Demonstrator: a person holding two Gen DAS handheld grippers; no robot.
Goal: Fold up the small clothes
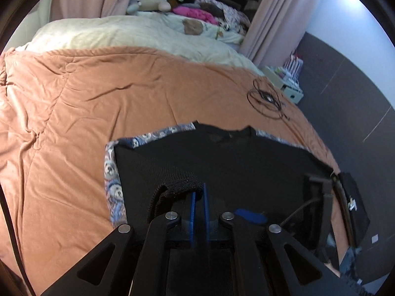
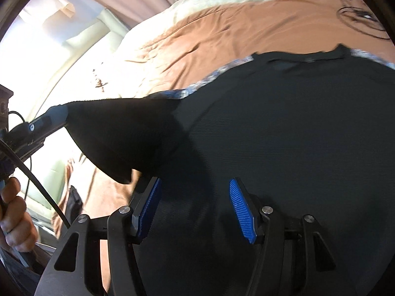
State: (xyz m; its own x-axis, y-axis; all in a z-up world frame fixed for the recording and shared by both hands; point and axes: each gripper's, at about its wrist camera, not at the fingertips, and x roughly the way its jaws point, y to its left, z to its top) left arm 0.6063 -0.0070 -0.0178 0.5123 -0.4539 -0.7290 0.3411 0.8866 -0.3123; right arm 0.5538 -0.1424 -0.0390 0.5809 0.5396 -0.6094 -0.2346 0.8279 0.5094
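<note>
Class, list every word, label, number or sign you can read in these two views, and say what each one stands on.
No text can be read for certain.
Black bag at the bed's right edge: a small white mark, too blurred to read.
Black sweater: no print visible.
Patterned cloth beneath it: bear faces only, no words.

- The knit top (image 1: 222, 157) lies spread on the quilt (image 1: 74, 123), neckline at the far end, on top of a patterned garment (image 1: 112, 172) whose edges show past its left and far sides.
- The left gripper (image 1: 200, 197) sits at the top's near left part, its pads closed on a raised fold of sleeve.
- In the right wrist view, that sleeve (image 2: 118, 138) is stretched out to the left of the top's body (image 2: 296, 135), pinched at its tip by the left gripper (image 2: 58, 117).
- The right gripper (image 2: 195, 207) hangs over the top's near part, pads apart.
- A coiled cable (image 1: 267, 98) lies on the quilt beyond the top, to the right.
- A pale blanket (image 1: 123, 34) lies behind the quilt, with plush toys (image 1: 148, 3) farther back.
</note>
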